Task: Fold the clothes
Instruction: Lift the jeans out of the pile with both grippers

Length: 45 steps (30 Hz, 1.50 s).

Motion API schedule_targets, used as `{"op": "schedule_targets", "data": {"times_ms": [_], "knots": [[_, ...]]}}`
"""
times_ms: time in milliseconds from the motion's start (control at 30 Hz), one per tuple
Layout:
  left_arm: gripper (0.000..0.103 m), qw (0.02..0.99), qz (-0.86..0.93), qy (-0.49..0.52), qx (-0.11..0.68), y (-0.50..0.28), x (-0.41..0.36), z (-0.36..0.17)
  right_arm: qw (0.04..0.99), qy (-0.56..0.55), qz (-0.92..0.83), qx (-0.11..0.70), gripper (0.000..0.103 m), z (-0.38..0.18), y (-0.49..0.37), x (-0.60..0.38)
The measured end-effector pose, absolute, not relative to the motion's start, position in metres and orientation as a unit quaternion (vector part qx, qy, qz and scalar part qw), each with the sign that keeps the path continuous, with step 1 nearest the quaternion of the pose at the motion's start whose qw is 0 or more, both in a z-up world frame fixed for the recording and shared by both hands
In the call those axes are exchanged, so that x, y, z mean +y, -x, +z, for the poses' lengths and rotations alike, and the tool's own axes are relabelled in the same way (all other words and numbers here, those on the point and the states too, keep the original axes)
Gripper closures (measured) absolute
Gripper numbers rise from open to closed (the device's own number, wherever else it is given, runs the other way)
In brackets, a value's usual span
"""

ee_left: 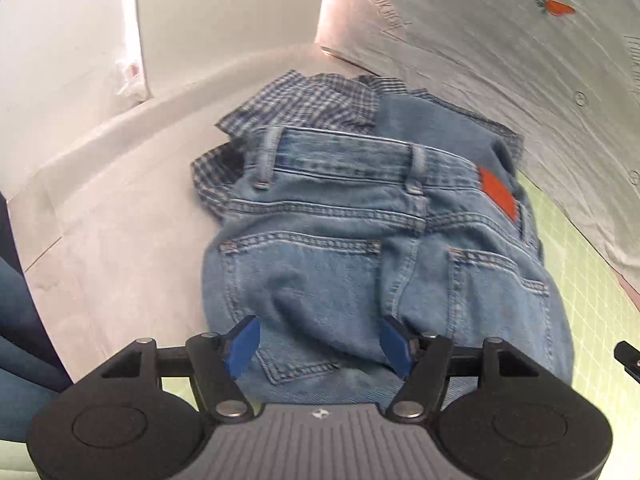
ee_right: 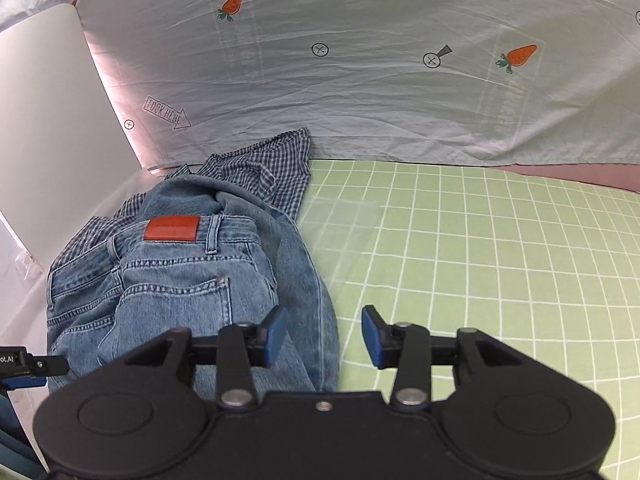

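Note:
A pair of light blue jeans (ee_left: 360,248) lies bunched, back side up, showing its back pockets and an orange-red waistband patch (ee_left: 498,192). Under its far end a blue checked shirt (ee_left: 304,100) is crumpled. My left gripper (ee_left: 320,344) hovers open over the lower back pocket with nothing between its blue pads. In the right wrist view the jeans (ee_right: 188,280) sit at the left with the checked shirt (ee_right: 264,168) behind. My right gripper (ee_right: 325,336) is open over the jeans' right edge, where denim meets the green mat. The left gripper's tip (ee_right: 28,364) shows at the far left.
A green mat with a white grid (ee_right: 480,260) covers the table to the right. A pale sheet printed with carrots and "LOOK HERE" arrows (ee_right: 360,60) hangs behind. A white panel (ee_right: 52,120) stands at the left. Pale pinkish surface (ee_left: 112,248) lies left of the jeans.

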<state>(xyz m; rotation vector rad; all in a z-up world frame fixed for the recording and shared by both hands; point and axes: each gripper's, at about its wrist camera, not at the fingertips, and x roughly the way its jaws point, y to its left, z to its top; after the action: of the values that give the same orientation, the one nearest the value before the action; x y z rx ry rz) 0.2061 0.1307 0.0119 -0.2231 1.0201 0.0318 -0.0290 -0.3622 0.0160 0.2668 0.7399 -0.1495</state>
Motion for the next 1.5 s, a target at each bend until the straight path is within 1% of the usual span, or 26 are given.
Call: {"op": "schedule_targets", "data": {"times_ms": [33,67,200,267,333,400,467,533,600,633,667,733,767,800,833,867,900,933,967,1000,1067,1167,1267,1500], "knots": [[0.031,0.865,0.022,0.106,0.491,-0.211,0.138,0.008,0.92,-0.133,-0.072,0.361,0.054,0.014,0.022,-0.361],[0.031,0.862,0.028,0.106,0.494,-0.216,0.144,0.004,0.919,-0.137,-0.071,0.363,0.05,0.012,0.013,-0.359],[0.03,0.849,0.042,0.116,0.514,-0.24,0.162,-0.014,0.92,-0.129,-0.064,0.365,0.04,0.007,-0.028,-0.343],[0.029,0.843,0.047,0.119,0.522,-0.255,0.167,-0.022,0.923,-0.119,-0.054,0.361,0.031,0.004,-0.052,-0.33],[0.025,0.838,0.045,0.125,0.528,-0.268,0.171,-0.03,0.925,-0.119,-0.04,0.359,0.026,0.001,-0.079,-0.318],[0.022,0.833,0.04,0.134,0.535,-0.28,0.173,-0.038,0.925,-0.125,-0.022,0.359,0.025,-0.002,-0.107,-0.305],[0.022,0.825,0.034,0.151,0.544,-0.289,0.174,-0.047,0.922,-0.139,0.003,0.36,0.017,-0.009,-0.132,-0.291],[0.02,0.818,0.028,0.162,0.552,-0.295,0.173,-0.056,0.917,-0.151,0.028,0.368,0.014,-0.022,-0.154,-0.278],[0.02,0.815,0.024,0.165,0.555,-0.298,0.17,-0.061,0.907,-0.158,0.044,0.387,0.011,-0.038,-0.175,-0.265],[0.02,0.816,0.022,0.163,0.555,-0.298,0.168,-0.063,0.903,-0.157,0.045,0.398,0.006,-0.048,-0.184,-0.258],[0.02,0.816,0.021,0.161,0.555,-0.298,0.166,-0.065,0.899,-0.15,0.039,0.409,0.003,-0.059,-0.19,-0.251],[0.022,0.818,0.02,0.16,0.552,-0.297,0.163,-0.066,0.893,-0.132,0.03,0.429,0.004,-0.078,-0.199,-0.24],[0.025,0.82,0.018,0.16,0.55,-0.296,0.162,-0.065,0.89,-0.131,0.031,0.435,0.007,-0.086,-0.2,-0.238],[0.034,0.821,0.013,0.161,0.548,-0.295,0.161,-0.065,0.889,-0.134,0.033,0.437,0.01,-0.092,-0.199,-0.238],[0.046,0.822,0.01,0.162,0.546,-0.294,0.16,-0.064,0.888,-0.14,0.035,0.437,0.015,-0.096,-0.198,-0.24],[0.051,0.822,0.01,0.163,0.546,-0.294,0.159,-0.063,0.888,-0.147,0.036,0.435,0.023,-0.097,-0.195,-0.242],[0.061,0.822,0.012,0.162,0.546,-0.294,0.157,-0.062,0.888,-0.151,0.037,0.432,0.028,-0.098,-0.193,-0.243],[0.07,0.823,0.012,0.162,0.544,-0.293,0.156,-0.061,0.89,-0.15,0.04,0.429,0.037,-0.097,-0.19,-0.243],[0.073,0.825,0.011,0.162,0.542,-0.292,0.155,-0.059,0.891,-0.149,0.043,0.427,0.044,-0.096,-0.187,-0.243],[0.077,0.827,0.01,0.161,0.539,-0.291,0.154,-0.057,0.892,-0.149,0.045,0.424,0.047,-0.095,-0.184,-0.243],[0.08,0.833,0.001,0.161,0.529,-0.284,0.151,-0.046,0.893,-0.162,0.044,0.417,0.059,-0.09,-0.176,-0.245],[0.083,0.844,-0.018,0.161,0.511,-0.271,0.148,-0.027,0.896,-0.189,0.038,0.399,0.068,-0.079,-0.161,-0.25],[0.083,0.855,-0.038,0.161,0.492,-0.258,0.144,-0.008,0.901,-0.216,0.033,0.375,0.073,-0.063,-0.138,-0.256],[0.084,0.875,-0.087,0.16,0.449,-0.231,0.127,0.035,0.921,-0.244,0.007,0.304,0.078,-0.023,-0.061,-0.276]]}}
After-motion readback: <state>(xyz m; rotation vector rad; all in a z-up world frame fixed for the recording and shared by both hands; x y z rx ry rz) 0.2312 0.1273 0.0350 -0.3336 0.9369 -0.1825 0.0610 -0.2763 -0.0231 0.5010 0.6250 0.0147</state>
